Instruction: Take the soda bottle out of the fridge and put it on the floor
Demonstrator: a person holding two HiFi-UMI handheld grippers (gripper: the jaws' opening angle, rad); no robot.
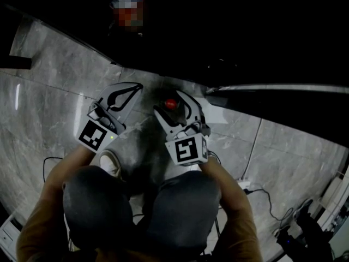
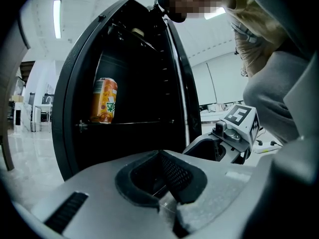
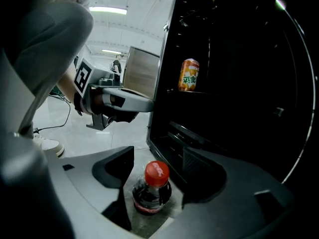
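The soda bottle [image 3: 151,189], dark with a red cap, stands upright on the grey floor just in front of the open black fridge [image 3: 224,108]. My right gripper [image 3: 155,159] is open around it, with a gap between each pad and the bottle. The head view shows only the red cap [image 1: 170,103], sitting between the right gripper's [image 1: 175,109] white fingers. My left gripper [image 2: 159,154] is shut on nothing, its tips touching; it hovers left of the bottle [image 1: 136,88] and points at the fridge [image 2: 129,83].
An orange drink can [image 2: 103,100] stands on a fridge shelf, also visible as the can [image 3: 188,75]. The person's knees and a white shoe [image 1: 109,160] sit close behind the grippers. Cables and a power strip [image 1: 245,184] lie on the floor at right.
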